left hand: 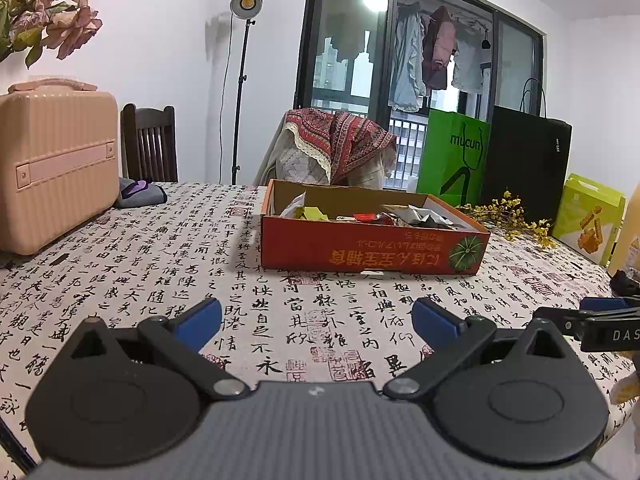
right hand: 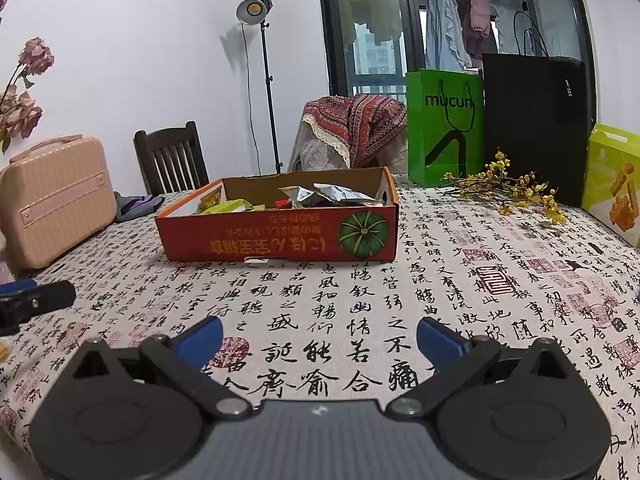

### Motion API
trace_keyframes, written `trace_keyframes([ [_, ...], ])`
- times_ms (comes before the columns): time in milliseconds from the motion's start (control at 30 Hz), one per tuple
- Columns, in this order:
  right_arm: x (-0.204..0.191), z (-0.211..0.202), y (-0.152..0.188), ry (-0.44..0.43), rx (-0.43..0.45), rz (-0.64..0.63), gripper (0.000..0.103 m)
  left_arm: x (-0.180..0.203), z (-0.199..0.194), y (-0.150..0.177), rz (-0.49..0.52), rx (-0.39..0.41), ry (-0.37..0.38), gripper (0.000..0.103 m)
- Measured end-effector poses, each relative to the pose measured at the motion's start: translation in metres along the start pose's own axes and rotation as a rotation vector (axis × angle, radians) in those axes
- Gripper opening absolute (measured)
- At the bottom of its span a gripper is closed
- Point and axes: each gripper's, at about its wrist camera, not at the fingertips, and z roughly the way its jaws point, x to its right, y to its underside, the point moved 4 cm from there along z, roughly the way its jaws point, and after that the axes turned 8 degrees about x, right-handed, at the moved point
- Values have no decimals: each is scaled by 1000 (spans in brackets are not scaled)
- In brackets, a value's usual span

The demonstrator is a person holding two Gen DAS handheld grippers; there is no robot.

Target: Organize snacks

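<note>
A shallow orange cardboard box (left hand: 372, 250) with a green pumpkin picture stands on the calligraphy tablecloth, also in the right wrist view (right hand: 280, 240). Several snack packets (left hand: 416, 216) lie inside it, silver, yellow-green and red ones (right hand: 324, 196). My left gripper (left hand: 316, 320) is open and empty, low over the cloth in front of the box. My right gripper (right hand: 319, 338) is open and empty, also short of the box. The right gripper's blue tip shows at the right edge of the left wrist view (left hand: 604, 304). The left gripper's tip shows at the left edge of the right wrist view (right hand: 24, 300).
A pink case (left hand: 56, 168) stands at the left with folded cloth (left hand: 140, 194) beside it. A green bag (left hand: 454, 158), black bag (left hand: 528, 164), yellow flower sprig (left hand: 508, 216) and green snack carton (left hand: 588, 220) stand at the back right. Chairs stand behind the table.
</note>
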Motion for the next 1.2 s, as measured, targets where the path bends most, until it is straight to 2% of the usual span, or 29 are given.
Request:
trace_keyframes([
  [867, -1, 1, 1, 0, -1, -1, 103, 2, -3, 0, 0, 5, 12, 103],
  [1200, -2, 1, 2, -1, -2, -1, 103, 5, -4, 1, -6, -10, 59, 103],
])
